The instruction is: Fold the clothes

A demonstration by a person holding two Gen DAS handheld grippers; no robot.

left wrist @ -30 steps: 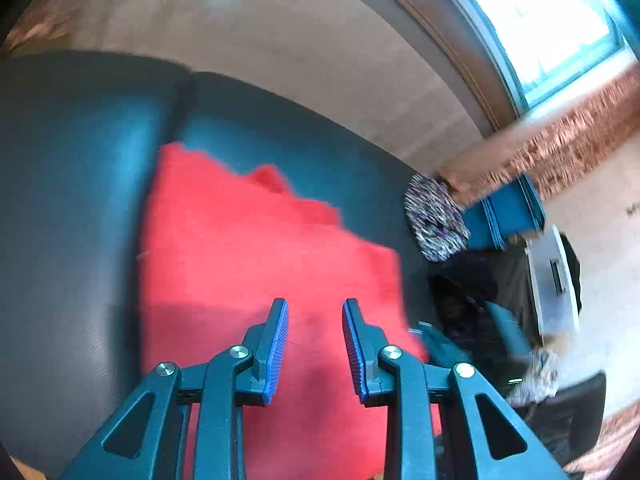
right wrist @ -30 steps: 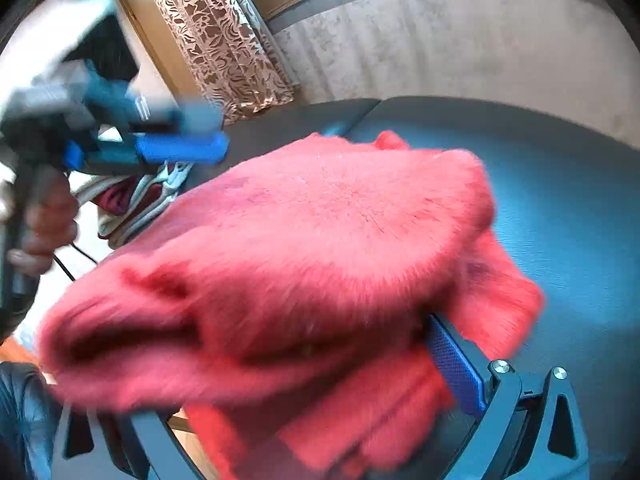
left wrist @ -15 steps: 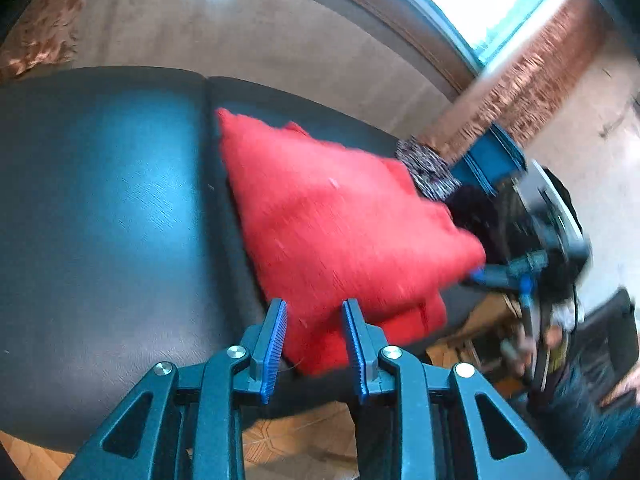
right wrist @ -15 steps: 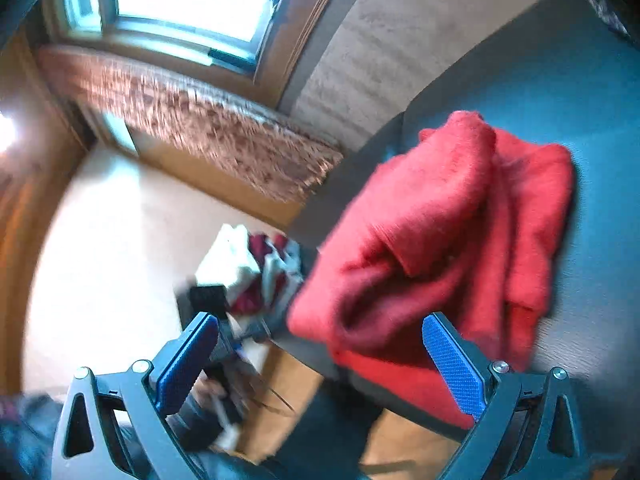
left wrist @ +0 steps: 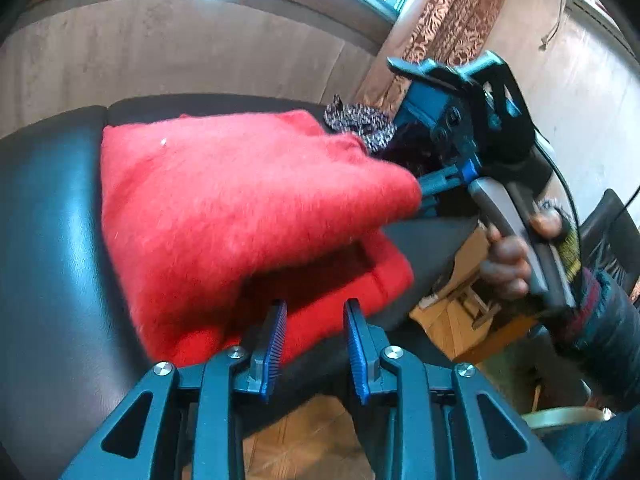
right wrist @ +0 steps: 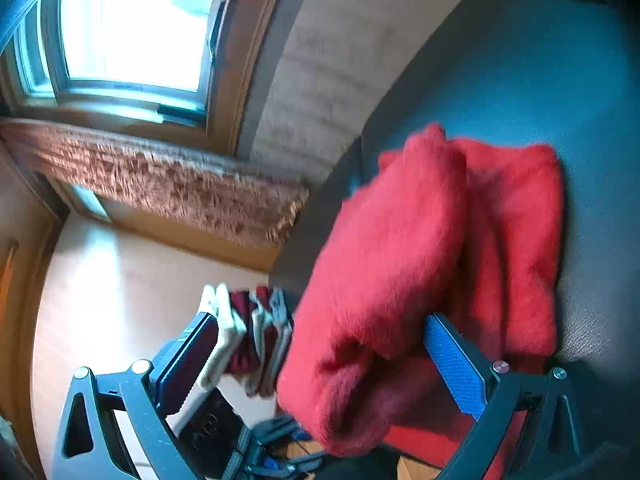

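A folded red fuzzy sweater [left wrist: 240, 208] lies on the dark leather seat [left wrist: 48, 264], its near edge at the seat's front. My left gripper [left wrist: 314, 344] is open and empty, fingertips just short of the sweater's lower fold. My right gripper [right wrist: 320, 364] is open wide around the sweater's [right wrist: 404, 272] thick folded corner, the right pad against the cloth. In the left wrist view the right gripper [left wrist: 432, 192] meets the sweater's right corner, held by a hand [left wrist: 516, 256].
A black-and-white patterned garment [left wrist: 360, 124] lies behind the sweater. A stack of folded white and maroon clothes [right wrist: 252, 336] stands beyond the seat's edge. Wood floor [left wrist: 304, 444] lies below, with a curtain [left wrist: 440, 28], window [right wrist: 132, 20] and wall behind.
The left gripper has swung lower and closer to the sweater's front edge. The right gripper has come in around the sweater's corner, still open.
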